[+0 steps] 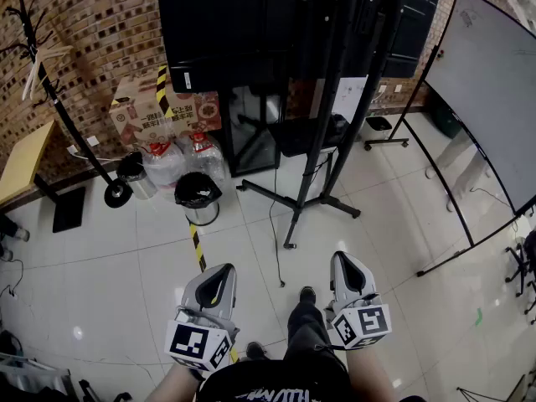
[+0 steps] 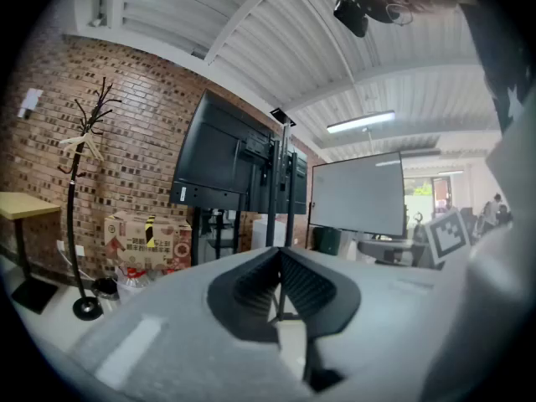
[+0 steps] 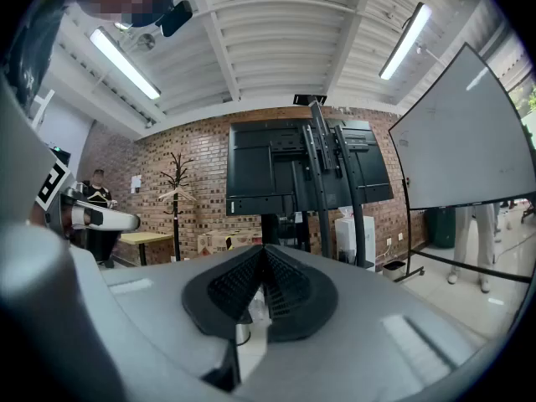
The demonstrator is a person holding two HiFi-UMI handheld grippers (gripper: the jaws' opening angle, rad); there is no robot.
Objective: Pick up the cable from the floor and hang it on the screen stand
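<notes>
presently i hold both grippers level and low in front of me, over the tiled floor (image 1: 109,258). left gripper (image 1: 223,268): jaws pressed together at the tips, nothing between them. right gripper (image 1: 344,258): jaws likewise closed and empty. the cable (image 1: 274,239) lies as a thin dark line on the tiles, running from the base of the screen stand (image 1: 322,166) toward me. its near end stops between the two grippers, just ahead of my shoe (image 1: 307,294) and apart from both sets of jaws. neither gripper touches it. the screen stand is straight ahead, legs spread on the tiles, with a whiteboard (image 1: 490,82) to its right. a black bin (image 1: 198,193) and a strip of striped floor tape (image 1: 198,251) are to its left.
</notes>
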